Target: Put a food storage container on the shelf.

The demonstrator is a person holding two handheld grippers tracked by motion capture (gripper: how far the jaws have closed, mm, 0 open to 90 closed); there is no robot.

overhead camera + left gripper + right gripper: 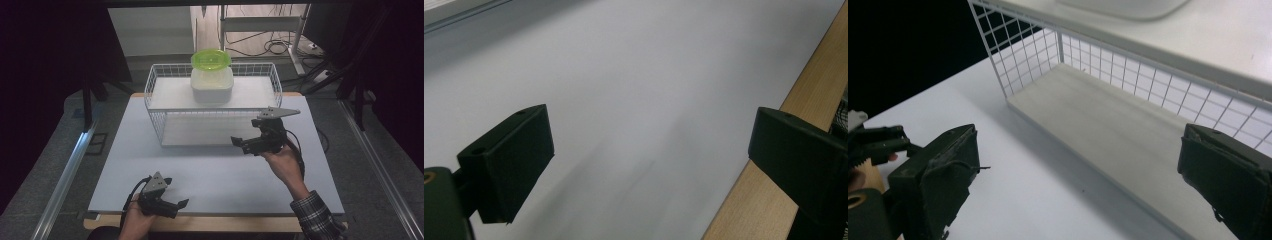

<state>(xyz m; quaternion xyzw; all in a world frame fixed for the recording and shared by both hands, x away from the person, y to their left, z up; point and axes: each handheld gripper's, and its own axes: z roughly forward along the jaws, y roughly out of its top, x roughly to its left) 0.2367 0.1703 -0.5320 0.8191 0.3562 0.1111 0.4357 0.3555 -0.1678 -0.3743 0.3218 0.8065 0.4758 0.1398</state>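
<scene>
On top of the white wire shelf rack, at the middle of its upper board, a lidded translucent food container is stood, and a lime-green bowl is set on its lid; stacking the two there keeps them off the table and within reach from the front. Below that board, the lower shelf is left bare, as is seen through the mesh in the right gripper view, where the rack lies just ahead of the jaws. In front of the rack's right half, the right gripper is held above the white table top, its jaws spread wide with nothing between them and turned sideways towards the left, well apart from the container; the wide opening is judged to suit a grasp on the stacked container or its bowl. At the near edge of the table, the left gripper is kept low and out of the way, its jaws likewise spread and empty over the bare surface, beside the wooden edge strip, so that the working space is left free for the other hand
</scene>
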